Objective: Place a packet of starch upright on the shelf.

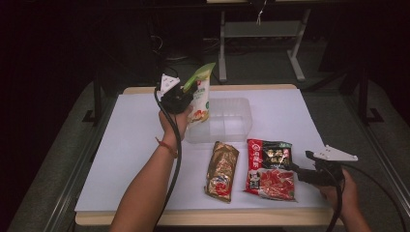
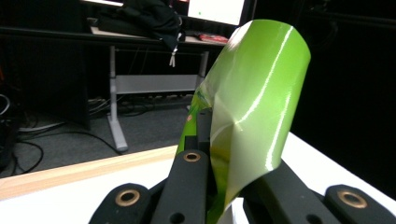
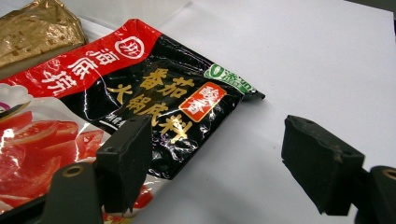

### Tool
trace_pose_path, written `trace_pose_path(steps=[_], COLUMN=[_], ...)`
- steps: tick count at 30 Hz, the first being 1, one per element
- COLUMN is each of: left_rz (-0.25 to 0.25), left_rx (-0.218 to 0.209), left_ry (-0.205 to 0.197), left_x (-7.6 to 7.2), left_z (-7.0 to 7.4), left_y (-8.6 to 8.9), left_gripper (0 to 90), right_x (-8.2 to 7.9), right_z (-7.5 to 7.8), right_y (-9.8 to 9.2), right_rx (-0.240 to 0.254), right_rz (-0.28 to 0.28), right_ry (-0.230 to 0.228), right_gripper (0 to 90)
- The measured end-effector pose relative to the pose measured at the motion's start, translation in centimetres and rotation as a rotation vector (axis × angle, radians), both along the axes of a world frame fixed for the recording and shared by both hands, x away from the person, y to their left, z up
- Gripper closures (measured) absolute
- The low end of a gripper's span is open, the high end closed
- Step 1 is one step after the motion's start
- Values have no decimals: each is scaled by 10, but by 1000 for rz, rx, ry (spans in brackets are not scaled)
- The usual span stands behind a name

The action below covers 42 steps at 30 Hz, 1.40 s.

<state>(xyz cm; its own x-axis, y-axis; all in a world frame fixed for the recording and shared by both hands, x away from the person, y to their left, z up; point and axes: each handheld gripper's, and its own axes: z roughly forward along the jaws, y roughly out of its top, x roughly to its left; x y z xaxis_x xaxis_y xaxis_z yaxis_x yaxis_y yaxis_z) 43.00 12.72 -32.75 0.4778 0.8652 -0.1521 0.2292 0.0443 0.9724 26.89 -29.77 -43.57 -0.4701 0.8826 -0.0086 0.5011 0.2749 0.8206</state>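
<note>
Green-topped white pouch [image 1: 200, 99], gold packet [image 1: 222, 170], red-and-black sachet [image 1: 270, 169], clear tray [image 1: 231, 121], white table [image 1: 130, 159]

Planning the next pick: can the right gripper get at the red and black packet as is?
Probably yes: the right gripper is open at the red and black packet, its edge between the jaws, bare table around.

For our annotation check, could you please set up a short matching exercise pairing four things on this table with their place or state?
1. green-topped pouch
2. clear plastic tray
3. gold packet
4. red and black packet

a. lying flat, nearest the open right claw
b. empty, at the table's middle
c. held up in the left claw
d. lying flat between tray and front edge

Pairs: 1-c, 2-b, 3-d, 4-a
</note>
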Motion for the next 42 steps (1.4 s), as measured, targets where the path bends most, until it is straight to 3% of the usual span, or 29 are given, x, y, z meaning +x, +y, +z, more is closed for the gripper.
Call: trace_pose_path(steps=[11,13,15,18,22,26,28,29,31,35,38,41,42], left_rz=[100,105,113,103,42,-37,-83,-153,-176,-312,-322,-321,-335], left_rx=[-16,-10,-36,-42,-44,-47,3,24,47,113,125,110,132], left_ry=[-9,-16,-16,-9,32,82,112,135,129,137,122,98,112], left_x=[20,22,22,20,17,17,16,15,13,4,-2,-13,-16], left_z=[-8,-10,-13,-17,-26,-29,-29,-30,-30,-30,-29,-29,-30], left_y=[-7,-10,-16,-22,-25,-13,-7,-1,2,17,23,34,37], left_gripper=[883,883,882,878,846,782,748,732,704,631,575,533,530], right_x=[-1,-1,-1,0,-1,-1,-1,0,0,0,0,0,0], right_z=[0,0,-1,-1,-1,-1,-1,-2,-2,-4,-4,-5,-5], right_y=[2,2,2,3,3,3,3,3,4,5,6,6,7], right_rx=[-7,-7,-8,-11,-14,-16,-14,-16,-16,-24,-24,-29,-29], right_rz=[12,10,11,11,16,15,15,17,19,20,23,29,30], right_ry=[3,5,7,8,8,9,11,11,15,23,26,29,32], right_gripper=[244,244,244,243,244,244,244,244,244,244,244,244,244])
